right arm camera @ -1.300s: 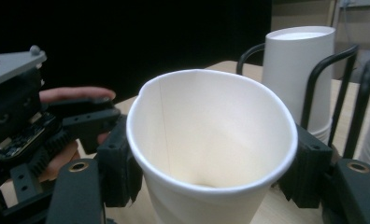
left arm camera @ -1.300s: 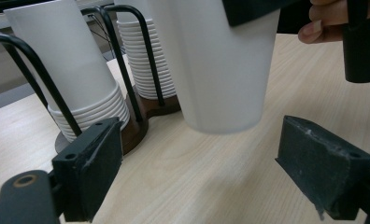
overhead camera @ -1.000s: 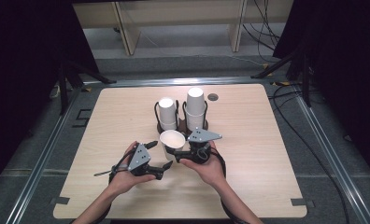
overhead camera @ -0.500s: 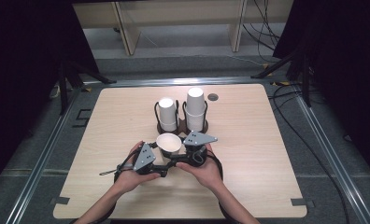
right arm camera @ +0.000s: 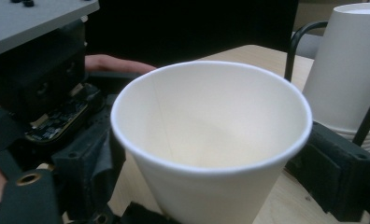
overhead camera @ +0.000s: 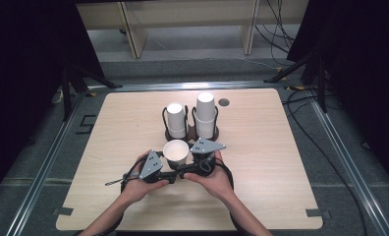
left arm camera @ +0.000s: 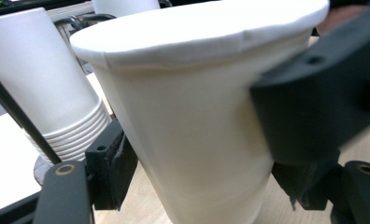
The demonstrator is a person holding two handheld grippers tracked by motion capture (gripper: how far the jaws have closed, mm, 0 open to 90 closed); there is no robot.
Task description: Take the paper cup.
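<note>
- One loose cup (overhead camera: 176, 153) upright near desk's front edge, between left gripper (overhead camera: 164, 173) and right gripper (overhead camera: 195, 164).
- Handover midway: left jaws just closing onto cup wall, right jaws just opening, pads apart from it.
- Two stacks (overhead camera: 176, 120) in holder (overhead camera: 190, 132) mid-desk, untouched; placing left.

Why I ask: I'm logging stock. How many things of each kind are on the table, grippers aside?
loose upright paper cup: 1
upside-down cup stacks: 2
black wire cup holders: 2
Total: 5
</note>
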